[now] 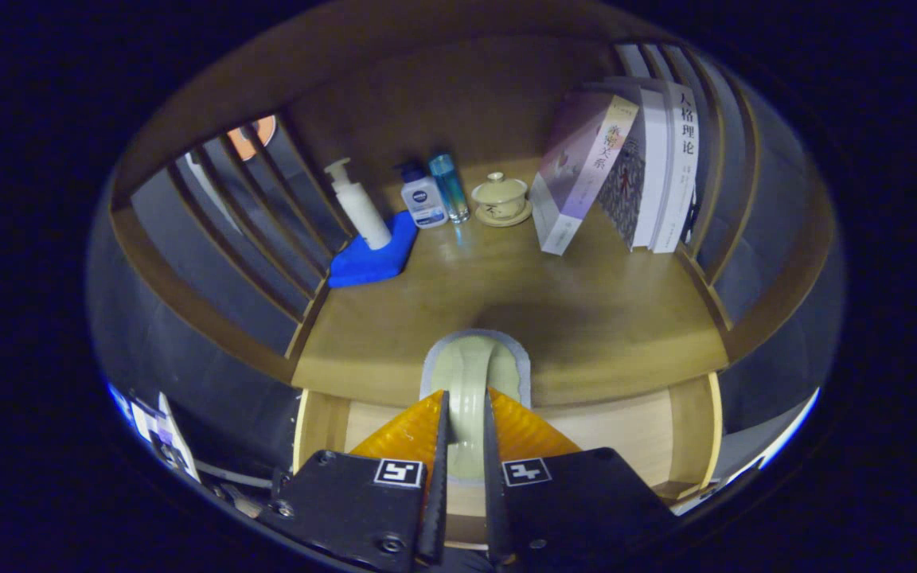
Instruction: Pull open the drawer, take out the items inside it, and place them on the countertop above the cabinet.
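Pale green dish [470,382] held edge-on in gripper [465,422], both fingers pinching its rim, above open drawer [626,430] at countertop [570,318] edge. Prob ceramic: stiff, slick, breakable; thin rim grip OK, set down gently. 3 bottles [423,199] beyond.

Wooden countertop [506,310] — blue cloth [371,259], bottles [435,195], lidded cup [500,199], leaning books [626,175]

Dim, sharp, fisheye-warped edges.
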`<move>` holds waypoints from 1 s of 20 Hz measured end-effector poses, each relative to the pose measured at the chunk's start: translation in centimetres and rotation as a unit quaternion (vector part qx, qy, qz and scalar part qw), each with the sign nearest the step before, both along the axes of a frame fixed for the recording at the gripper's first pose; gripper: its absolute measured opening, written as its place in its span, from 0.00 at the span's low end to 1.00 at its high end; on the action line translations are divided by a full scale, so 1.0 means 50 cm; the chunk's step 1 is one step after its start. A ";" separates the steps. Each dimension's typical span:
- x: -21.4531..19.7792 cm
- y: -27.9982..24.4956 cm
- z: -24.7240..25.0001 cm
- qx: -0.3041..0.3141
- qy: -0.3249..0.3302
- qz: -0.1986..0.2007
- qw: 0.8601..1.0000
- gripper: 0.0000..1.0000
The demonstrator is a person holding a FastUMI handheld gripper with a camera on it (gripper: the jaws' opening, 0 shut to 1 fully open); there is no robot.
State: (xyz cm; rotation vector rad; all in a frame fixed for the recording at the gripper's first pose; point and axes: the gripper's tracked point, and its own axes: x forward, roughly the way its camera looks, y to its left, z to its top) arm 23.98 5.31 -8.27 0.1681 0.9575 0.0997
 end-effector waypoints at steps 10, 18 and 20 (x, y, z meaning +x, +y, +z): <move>0.165 0.009 -0.026 -0.041 -0.035 -0.009 0.998 0.23; 0.190 -0.015 -0.087 -0.058 -0.034 -0.022 0.997 0.24; 0.184 -0.016 -0.087 -0.062 -0.045 -0.014 0.997 0.26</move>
